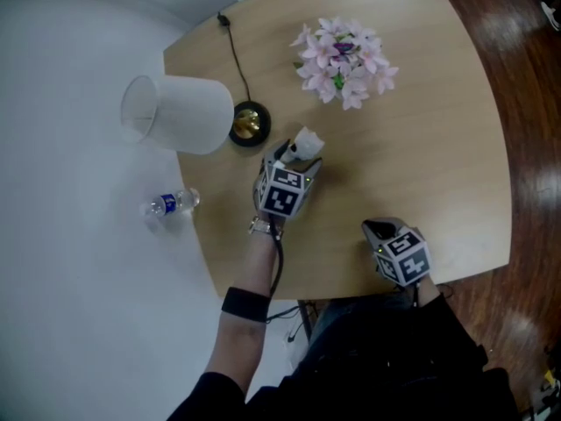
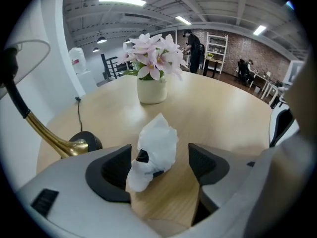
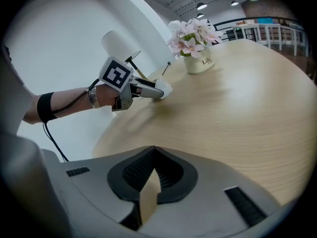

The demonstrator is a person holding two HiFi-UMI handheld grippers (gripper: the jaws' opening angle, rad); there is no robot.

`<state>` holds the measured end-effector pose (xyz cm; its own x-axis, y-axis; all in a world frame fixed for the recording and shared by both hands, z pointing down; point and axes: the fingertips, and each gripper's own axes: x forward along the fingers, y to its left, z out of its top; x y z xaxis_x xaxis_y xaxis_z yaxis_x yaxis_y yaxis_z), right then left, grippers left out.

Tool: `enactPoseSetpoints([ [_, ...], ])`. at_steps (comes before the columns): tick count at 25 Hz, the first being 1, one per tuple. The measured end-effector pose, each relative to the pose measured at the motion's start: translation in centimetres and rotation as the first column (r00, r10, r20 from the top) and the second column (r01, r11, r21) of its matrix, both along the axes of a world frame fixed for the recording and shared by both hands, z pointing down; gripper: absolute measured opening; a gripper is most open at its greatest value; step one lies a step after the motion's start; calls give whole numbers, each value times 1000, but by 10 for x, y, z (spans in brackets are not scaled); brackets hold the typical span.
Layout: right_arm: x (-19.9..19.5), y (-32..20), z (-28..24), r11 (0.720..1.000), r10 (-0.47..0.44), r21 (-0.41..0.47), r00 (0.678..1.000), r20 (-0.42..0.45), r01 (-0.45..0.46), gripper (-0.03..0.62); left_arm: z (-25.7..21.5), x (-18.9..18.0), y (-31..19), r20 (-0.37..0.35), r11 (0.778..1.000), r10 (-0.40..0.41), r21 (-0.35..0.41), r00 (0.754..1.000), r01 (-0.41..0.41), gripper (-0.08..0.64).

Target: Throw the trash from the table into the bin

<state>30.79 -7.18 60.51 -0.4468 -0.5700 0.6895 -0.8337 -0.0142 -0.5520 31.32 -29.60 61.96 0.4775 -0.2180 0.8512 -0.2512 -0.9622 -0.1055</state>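
Right gripper (image 3: 152,155): fingers (image 3: 131,171) closed together, empty, idle over the near edge of the surface (image 3: 237,98) and apparently not needed yet. Left gripper (image 2: 161,155): fingers (image 2: 207,161) spread wide around the crumpled tissue (image 2: 157,135), which rests unclamped on the surface — positioned for pickup. No bin is visible.

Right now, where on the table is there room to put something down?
Free: the wide bare table between the flowers and the right gripper, out to the right edge. Crowded: the left side, where the lamp, the left gripper and the crumpled tissue sit close together.
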Motion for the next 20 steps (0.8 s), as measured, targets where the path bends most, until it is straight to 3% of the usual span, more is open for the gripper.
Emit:
enactPoseSetpoints([
  [2,3,2,4,1000,8,-9,1000,0,-8,8,4,3,-4,6,1000,13,13,1000,-13,339],
  [4,3,5,8,1000,14,-18,1000,0,-14,8,5,5,-6,8,999,19,33,1000,-19,248],
  [11,0,6,10,1000,4,-21,1000,8,-4,8,6,8,-8,14,998,25,63,1000,-26,204],
  [20,-11,4,3,999,-51,-3,999,-14,51,8,-39,-6,18,-91,995,-36,89,995,44,173],
])
